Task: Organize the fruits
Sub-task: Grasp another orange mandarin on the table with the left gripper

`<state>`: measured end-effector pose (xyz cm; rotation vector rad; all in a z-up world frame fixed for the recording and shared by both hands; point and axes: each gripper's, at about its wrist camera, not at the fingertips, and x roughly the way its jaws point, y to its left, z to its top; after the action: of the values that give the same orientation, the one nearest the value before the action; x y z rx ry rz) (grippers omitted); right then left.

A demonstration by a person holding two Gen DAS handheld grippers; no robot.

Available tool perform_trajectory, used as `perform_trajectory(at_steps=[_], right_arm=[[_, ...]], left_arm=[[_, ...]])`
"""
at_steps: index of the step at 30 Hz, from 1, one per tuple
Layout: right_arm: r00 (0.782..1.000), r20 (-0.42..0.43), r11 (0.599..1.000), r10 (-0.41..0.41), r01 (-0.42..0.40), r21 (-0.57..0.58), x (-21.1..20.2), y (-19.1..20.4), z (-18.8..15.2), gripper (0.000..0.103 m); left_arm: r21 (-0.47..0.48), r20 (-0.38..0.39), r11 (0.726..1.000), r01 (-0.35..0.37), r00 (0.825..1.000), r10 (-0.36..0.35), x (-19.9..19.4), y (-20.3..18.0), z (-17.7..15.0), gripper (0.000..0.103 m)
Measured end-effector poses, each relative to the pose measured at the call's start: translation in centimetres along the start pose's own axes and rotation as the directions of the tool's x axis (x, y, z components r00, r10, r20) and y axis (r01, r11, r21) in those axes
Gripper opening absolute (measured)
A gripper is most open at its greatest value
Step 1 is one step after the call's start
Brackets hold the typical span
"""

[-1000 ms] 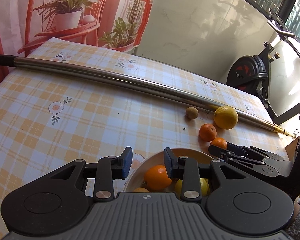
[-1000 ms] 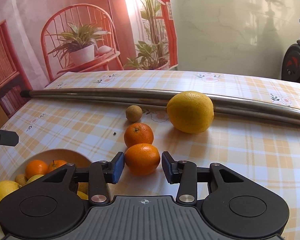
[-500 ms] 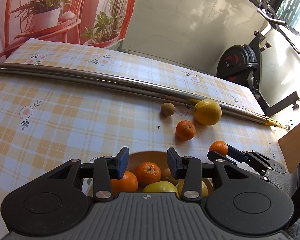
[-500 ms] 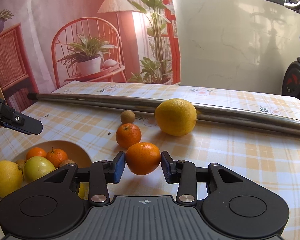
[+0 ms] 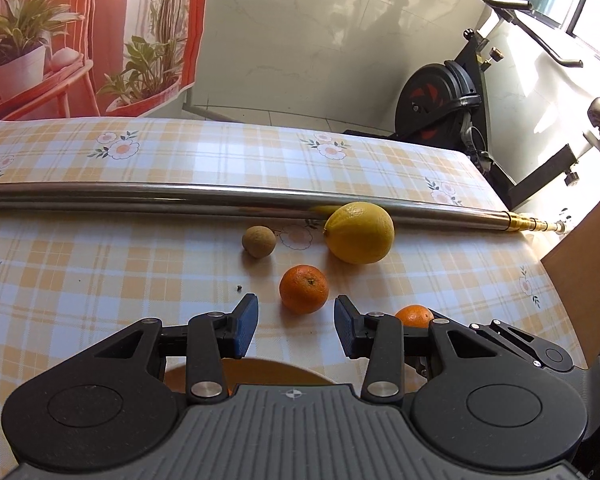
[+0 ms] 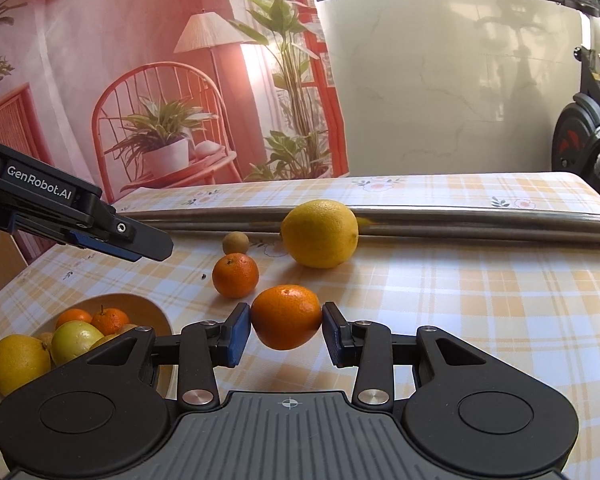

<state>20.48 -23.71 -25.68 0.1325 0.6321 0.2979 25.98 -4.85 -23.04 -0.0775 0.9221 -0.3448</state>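
Observation:
My right gripper (image 6: 286, 330) is shut on a small orange (image 6: 286, 316) and holds it above the checked tablecloth; the orange also shows in the left wrist view (image 5: 414, 316). My left gripper (image 5: 296, 326) is open and empty, just above the far rim of the tan bowl (image 5: 268, 370), with a second orange (image 5: 304, 288) lying on the table beyond its fingertips. In the right wrist view the bowl (image 6: 152, 312) holds several citrus fruits at the lower left. A big lemon (image 5: 359, 233) and a small brown fruit (image 5: 259, 241) lie near a metal pole.
A long steel pole (image 5: 180, 199) lies across the table behind the fruit. A brown board (image 5: 584, 272) stands at the table's right edge. An exercise bike (image 5: 440, 104) is beyond the far right corner. A lemon (image 6: 18, 362) sits at the bowl's left side.
The right gripper has closed on the orange and lifted it off the table. The left gripper has swung to the right and forward past the bowl, so the loose orange now lies ahead of it.

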Motion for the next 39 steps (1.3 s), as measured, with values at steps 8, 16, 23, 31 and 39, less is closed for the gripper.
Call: perform_trajectory(at_steps=[8,16,23,31,39], right_arm=[[1.000,0.008,1.000,-0.010,0.010,0.023,-0.2,-0.1,-0.2,0.036],[1.000,0.003,0.998,-0.016,0.016,0.057,0.0,-0.5,-0.1,0.036],[1.000,0.008,0.994,-0.015,0.014,0.107,0.1,-1.4,-0.1,0.036],[1.000,0.006,0.994,-0.015,0.014,0.106,0.1,-1.4,-0.1,0.036],[1.000,-0.005,0.995,-0.005,0.005,0.104,0.3,-1.5,0.2,0.036]], left_arm=[[-0.040,-0.031,0.999,0.024,0.999,-0.025,2.8,0.1,1.1,0.044],[-0.064,-0.053,0.998,0.014,0.998,-0.017,5.1,0.6,1.5,0.044],[-0.040,-0.077,0.999,0.021,0.997,-0.024,6.1,0.2,1.6,0.044],[0.000,-0.104,1.000,-0.006,0.995,0.006,6.8,-0.4,1.4,0.038],[0.012,-0.055,1.000,0.020,0.998,-0.019,4.1,-0.6,1.3,0.038]])
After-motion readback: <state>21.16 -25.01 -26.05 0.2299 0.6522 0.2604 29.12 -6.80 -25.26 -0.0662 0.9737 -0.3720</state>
